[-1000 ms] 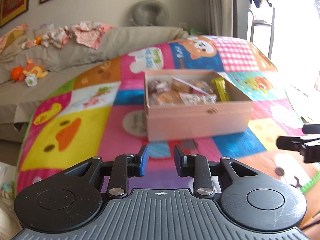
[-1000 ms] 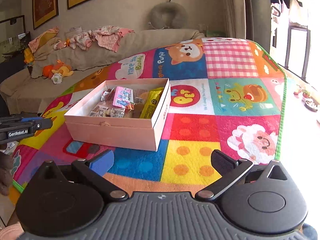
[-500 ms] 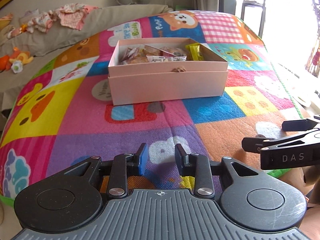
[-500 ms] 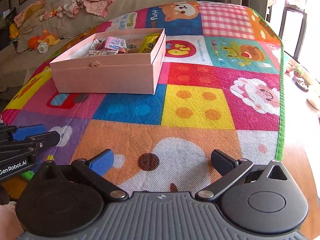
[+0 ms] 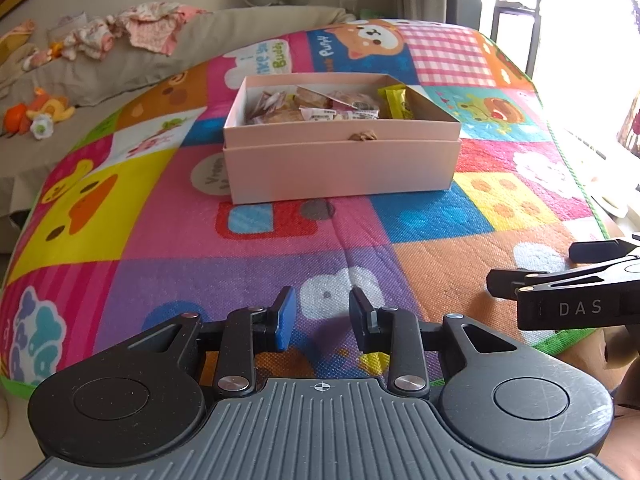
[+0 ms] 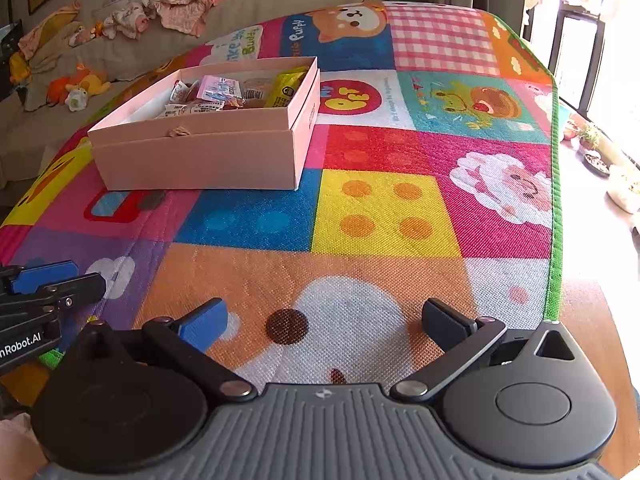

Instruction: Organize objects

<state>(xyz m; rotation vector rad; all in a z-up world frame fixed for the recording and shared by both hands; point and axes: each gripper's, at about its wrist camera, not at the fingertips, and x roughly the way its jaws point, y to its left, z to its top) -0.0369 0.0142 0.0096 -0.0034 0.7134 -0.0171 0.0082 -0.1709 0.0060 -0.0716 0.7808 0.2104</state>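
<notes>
A pink open box (image 5: 340,164) sits on the colourful play mat (image 5: 160,248), with several snack packets (image 5: 316,108) and a yellow packet (image 5: 396,102) inside. It also shows in the right wrist view (image 6: 200,156). My left gripper (image 5: 323,320) hovers over the mat's near edge, well short of the box, its jaws a narrow gap apart and empty. My right gripper (image 6: 324,320) is wide open and empty above the mat's near edge, right of the box. The right gripper also shows at the left wrist view's right edge (image 5: 560,284).
A beige sofa (image 5: 120,68) with crumpled clothes (image 5: 132,36) and a soft toy (image 5: 36,114) lies behind the mat. The mat's green edge (image 6: 554,200) borders wooden floor (image 6: 592,280) on the right, with small dishes (image 6: 600,160) near the bright window.
Both grippers have pulled back from the box toward the mat's near edge. The box looks farther away. Neither gripper's opening has changed.
</notes>
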